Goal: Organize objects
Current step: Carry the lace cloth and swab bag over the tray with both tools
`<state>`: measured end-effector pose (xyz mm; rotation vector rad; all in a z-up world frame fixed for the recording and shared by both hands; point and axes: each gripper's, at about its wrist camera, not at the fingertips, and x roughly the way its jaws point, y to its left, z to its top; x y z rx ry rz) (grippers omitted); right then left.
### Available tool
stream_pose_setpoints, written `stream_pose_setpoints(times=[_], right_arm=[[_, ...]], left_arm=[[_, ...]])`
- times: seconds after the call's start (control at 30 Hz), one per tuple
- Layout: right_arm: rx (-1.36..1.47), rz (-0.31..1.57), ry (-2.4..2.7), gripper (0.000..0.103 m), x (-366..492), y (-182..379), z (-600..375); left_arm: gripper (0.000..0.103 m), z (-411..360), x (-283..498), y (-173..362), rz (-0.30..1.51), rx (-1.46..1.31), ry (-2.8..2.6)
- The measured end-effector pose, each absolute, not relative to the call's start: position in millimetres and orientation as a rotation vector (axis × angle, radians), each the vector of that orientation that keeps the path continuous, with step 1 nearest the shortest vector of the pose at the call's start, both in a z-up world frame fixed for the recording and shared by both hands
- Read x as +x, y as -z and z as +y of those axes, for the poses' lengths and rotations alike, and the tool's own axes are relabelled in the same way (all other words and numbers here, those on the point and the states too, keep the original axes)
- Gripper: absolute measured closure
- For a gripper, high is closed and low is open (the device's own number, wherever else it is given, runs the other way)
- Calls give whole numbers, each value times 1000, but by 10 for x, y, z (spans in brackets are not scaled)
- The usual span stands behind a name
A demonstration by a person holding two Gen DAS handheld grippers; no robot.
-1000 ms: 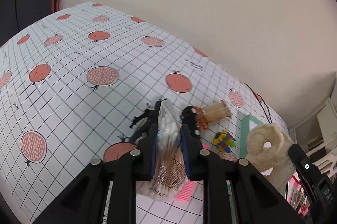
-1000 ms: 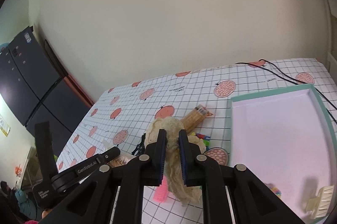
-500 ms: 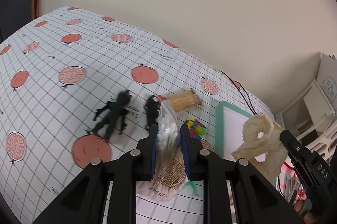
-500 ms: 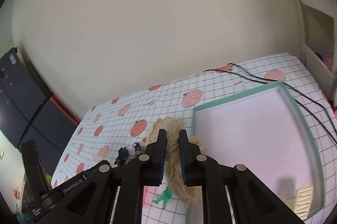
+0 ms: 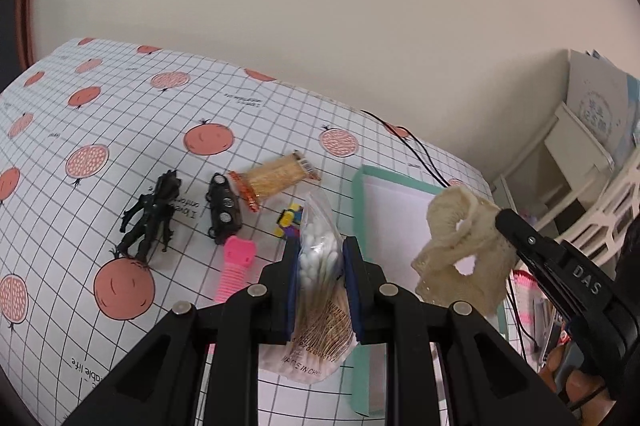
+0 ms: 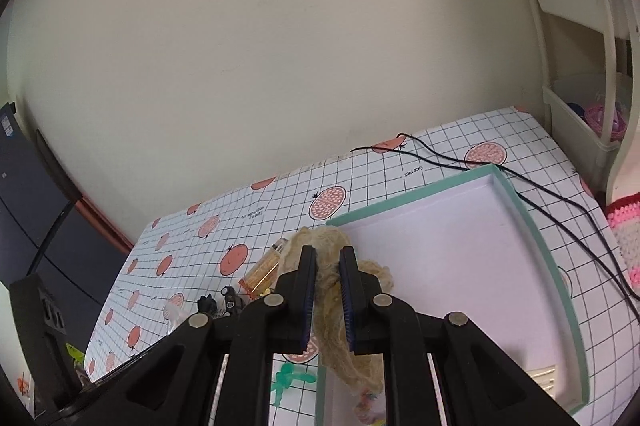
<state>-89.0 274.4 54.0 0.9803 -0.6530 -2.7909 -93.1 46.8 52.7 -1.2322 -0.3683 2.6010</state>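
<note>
— Two things are off the table, one in each hand-held gripper. My left hand-held gripper (image 5: pixel 319 264) is clamped on a clear bag of cotton swabs (image 5: pixel 320 290), with the white tips up between the blue pads and the printed lower end hanging below them. My right hand-held gripper (image 6: pixel 328 280) is pinched on a cream crocheted piece (image 6: pixel 340 306), which dangles under the jaws.

— Where are they relative to the box?

— The teal-edged box (image 6: pixel 536 246) lies at the right end of the table (image 6: pixel 280 202). In the right wrist view the crocheted piece hangs over the box's near left corner. In the left wrist view the swab bag is held up just left of the box's (image 5: pixel 358 194) left wall, and I cannot tell how high it sits.

— What else is on the table?

— Left of the box, on the checked cloth with its red fruit print, I see a small multicoloured toy (image 5: pixel 289 220), a packet of toothpicks (image 5: pixel 276 180), a black toy car (image 5: pixel 223 208), a black figure (image 5: pixel 150 218) and a pink comb (image 5: pixel 236 266). A green toy figure (image 6: pixel 288 382) lies just outside the box's near left edge. A pale clip (image 6: pixel 544 378) rests inside the box at its near right corner. Two black cables (image 6: pixel 560 198) run across the table along the box's far and right sides.
</note>
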Motion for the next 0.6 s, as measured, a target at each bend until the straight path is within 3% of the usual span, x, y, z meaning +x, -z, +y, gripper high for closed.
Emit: stream_pose_setpoints(times=[0.6], right_arm=[[1004, -687, 2912, 90, -849, -479, 3177]], left_arm=[[81, 1207, -885, -644, -204, -1171, -2483]])
